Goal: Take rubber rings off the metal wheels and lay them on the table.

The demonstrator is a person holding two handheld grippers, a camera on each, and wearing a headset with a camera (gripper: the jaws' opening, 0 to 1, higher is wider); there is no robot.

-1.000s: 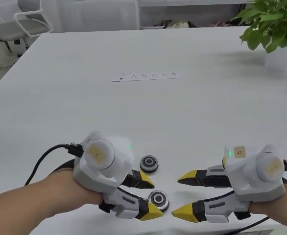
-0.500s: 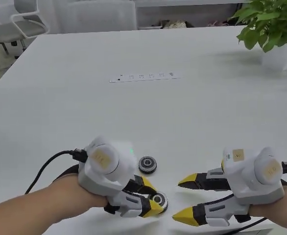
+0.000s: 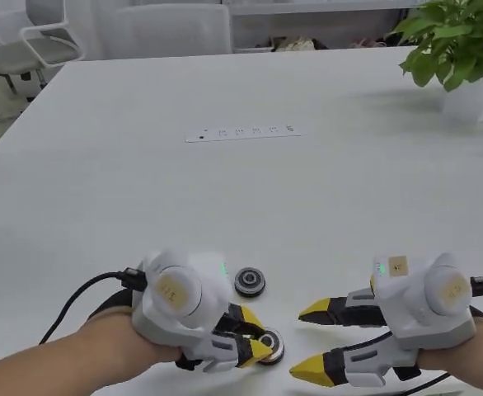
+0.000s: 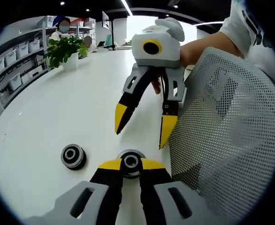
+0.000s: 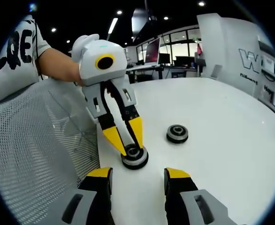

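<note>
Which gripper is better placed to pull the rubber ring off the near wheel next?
Right. The left gripper is shut on the near wheel, holding it; the right gripper is open, free and pointed at that wheel.

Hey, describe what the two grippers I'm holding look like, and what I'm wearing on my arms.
Both the left gripper and right gripper have rounded white housings, black jaws with pointed yellow tips, a green light and a tan label. A black cable trails from each. The sleeve is short, white, with dark lettering.
</note>
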